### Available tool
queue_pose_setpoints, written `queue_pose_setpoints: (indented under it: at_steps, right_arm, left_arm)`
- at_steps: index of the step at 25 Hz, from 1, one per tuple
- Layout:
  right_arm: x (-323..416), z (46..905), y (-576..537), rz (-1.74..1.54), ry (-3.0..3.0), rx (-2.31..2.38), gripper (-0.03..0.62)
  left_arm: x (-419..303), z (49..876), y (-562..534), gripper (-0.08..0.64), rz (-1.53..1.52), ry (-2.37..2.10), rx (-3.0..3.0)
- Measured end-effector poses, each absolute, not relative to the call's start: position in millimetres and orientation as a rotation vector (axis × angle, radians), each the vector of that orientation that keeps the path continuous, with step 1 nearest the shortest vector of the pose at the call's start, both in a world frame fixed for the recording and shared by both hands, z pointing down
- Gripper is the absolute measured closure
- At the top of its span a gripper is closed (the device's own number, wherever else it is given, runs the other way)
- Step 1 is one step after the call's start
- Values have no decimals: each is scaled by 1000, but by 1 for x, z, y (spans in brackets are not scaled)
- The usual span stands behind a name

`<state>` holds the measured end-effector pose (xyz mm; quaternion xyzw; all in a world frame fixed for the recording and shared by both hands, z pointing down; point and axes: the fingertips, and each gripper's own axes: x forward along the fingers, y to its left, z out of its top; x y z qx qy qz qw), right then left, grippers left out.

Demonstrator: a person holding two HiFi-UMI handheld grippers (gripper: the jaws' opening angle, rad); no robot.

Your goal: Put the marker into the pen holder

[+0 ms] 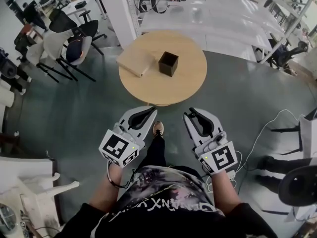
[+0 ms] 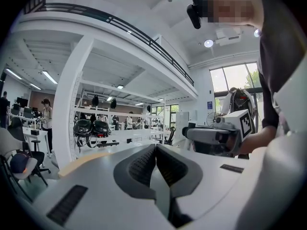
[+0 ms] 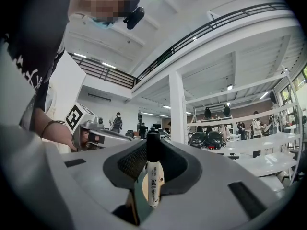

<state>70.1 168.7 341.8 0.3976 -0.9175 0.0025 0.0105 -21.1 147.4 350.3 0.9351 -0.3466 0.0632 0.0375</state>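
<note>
A white marker point(image 3: 153, 181) with a black cap stands upright between the pads of my right gripper point(image 3: 152, 153), which is shut on it. In the head view that right gripper point(image 1: 191, 114) hangs low in front of the person's body, short of the round wooden table point(image 1: 188, 90). A black square pen holder point(image 1: 168, 63) stands near the table's middle, well ahead of both grippers. My left gripper point(image 1: 151, 111) is level with the right one, and its jaws point(image 2: 156, 151) are shut with nothing between them.
A flat tan box point(image 1: 135, 61) lies on the table just left of the pen holder. Office chairs point(image 1: 74, 43) stand at the far left, with a white pillar point(image 1: 119, 9) behind the table. Cables point(image 1: 257, 138) and a dark chair point(image 1: 297, 185) are on the floor at the right.
</note>
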Motion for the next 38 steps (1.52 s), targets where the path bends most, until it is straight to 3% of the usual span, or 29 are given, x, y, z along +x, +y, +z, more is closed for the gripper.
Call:
queue_pose_setpoints:
  at_steps: [38]
  right_arm:
    - [14, 338, -128, 62, -2732, 1358, 515]
  left_arm:
    - [-68, 364, -154, 538, 154, -866, 2817]
